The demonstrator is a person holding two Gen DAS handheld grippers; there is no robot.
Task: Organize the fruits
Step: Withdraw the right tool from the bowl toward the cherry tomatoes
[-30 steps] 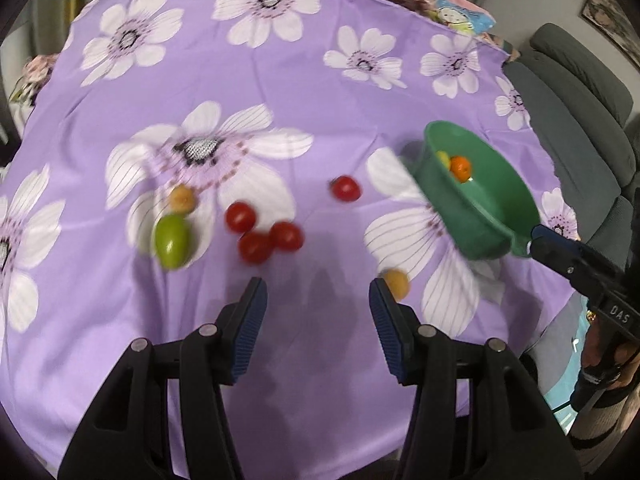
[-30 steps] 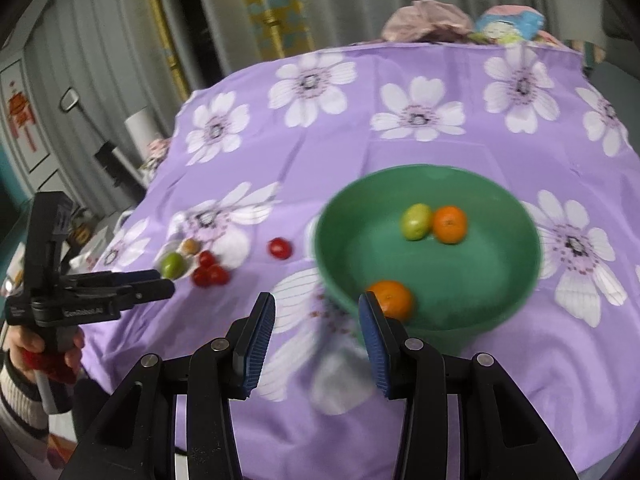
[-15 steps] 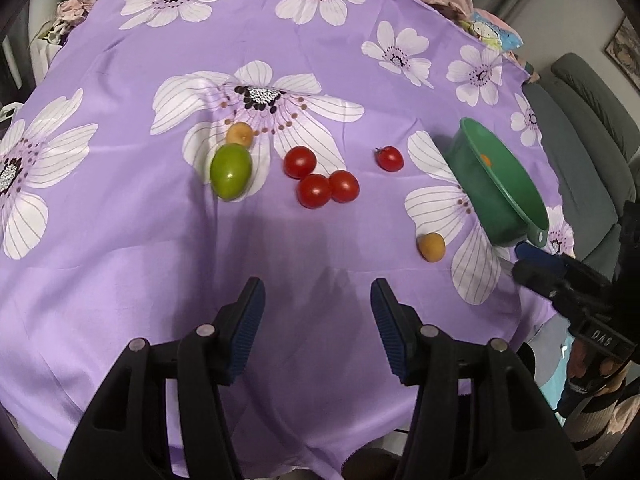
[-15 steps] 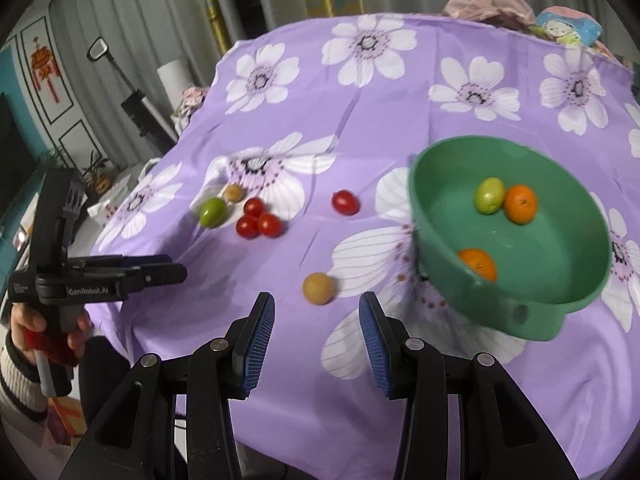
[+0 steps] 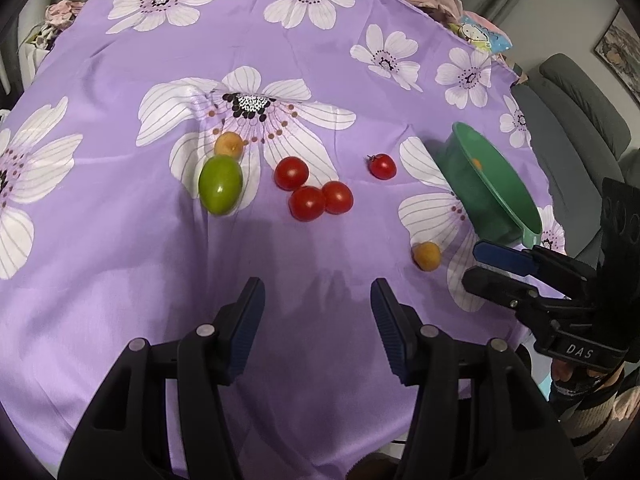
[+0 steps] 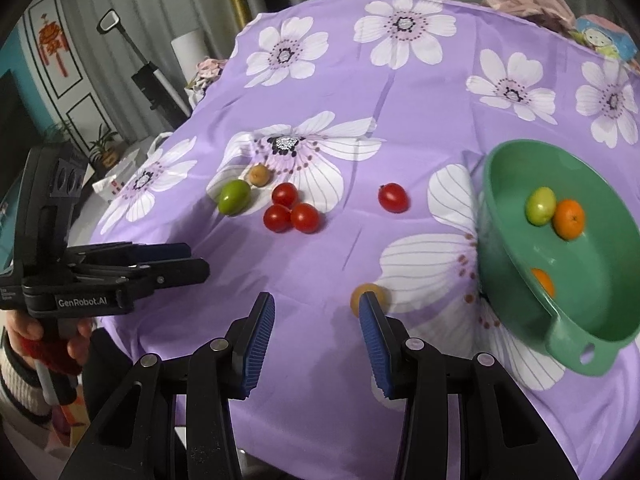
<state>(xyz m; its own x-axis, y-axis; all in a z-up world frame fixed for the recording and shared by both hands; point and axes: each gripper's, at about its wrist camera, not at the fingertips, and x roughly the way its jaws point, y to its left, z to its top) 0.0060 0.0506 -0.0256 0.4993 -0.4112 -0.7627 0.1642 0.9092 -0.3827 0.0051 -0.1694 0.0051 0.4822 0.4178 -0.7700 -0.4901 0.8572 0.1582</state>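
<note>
- Left gripper: jaws wide apart and empty, poised above the purple floral cloth at its near edge.
- Green fruit: lies on the cloth, touching or just beside a small tan fruit.
- Red tomatoes: a cluster of three at centre; a fourth tomato sits apart to the right.
- Stray tan fruit: rests on the cloth between cluster and bowl, just beyond the right fingertip.
- Right gripper: jaws wide, holding nothing.
- Green bowl: already contains a green fruit and two oranges.
- Step in hand, as judged: choosing the next fruit. The next move calls for lowering open jaws around one fruit, probably the stray tan one, closing gently, then carrying it to the bowl.
</note>
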